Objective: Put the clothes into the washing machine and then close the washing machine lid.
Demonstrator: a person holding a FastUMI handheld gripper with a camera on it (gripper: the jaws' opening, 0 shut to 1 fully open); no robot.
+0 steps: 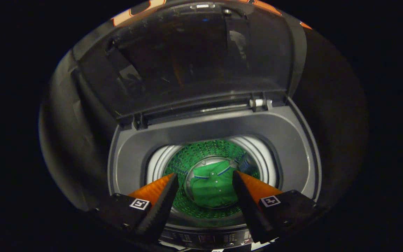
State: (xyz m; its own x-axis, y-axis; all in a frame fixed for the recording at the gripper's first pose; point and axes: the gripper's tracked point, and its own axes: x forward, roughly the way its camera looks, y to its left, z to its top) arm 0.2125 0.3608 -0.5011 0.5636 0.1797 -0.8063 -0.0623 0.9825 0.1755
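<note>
Your tongs [205, 190] hang wide open and hold nothing; the green shirt [211, 189] lies at the bottom of the drum [201, 148], below and between the fingers; loading looks done; the lid [194, 59] beyond them stands upright, not yet closed.

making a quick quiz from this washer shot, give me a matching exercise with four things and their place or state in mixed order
Things:
1. shirt
2. lid
3. gripper
4. control panel

Place or state:
A. raised open, standing up behind the tub opening
B. along the washer's near edge, below the fingers
C. lying at the bottom of the drum, green
D. open, fingers spread above the drum with nothing between them

Right pairs: 1-C, 2-A, 3-D, 4-B
</note>
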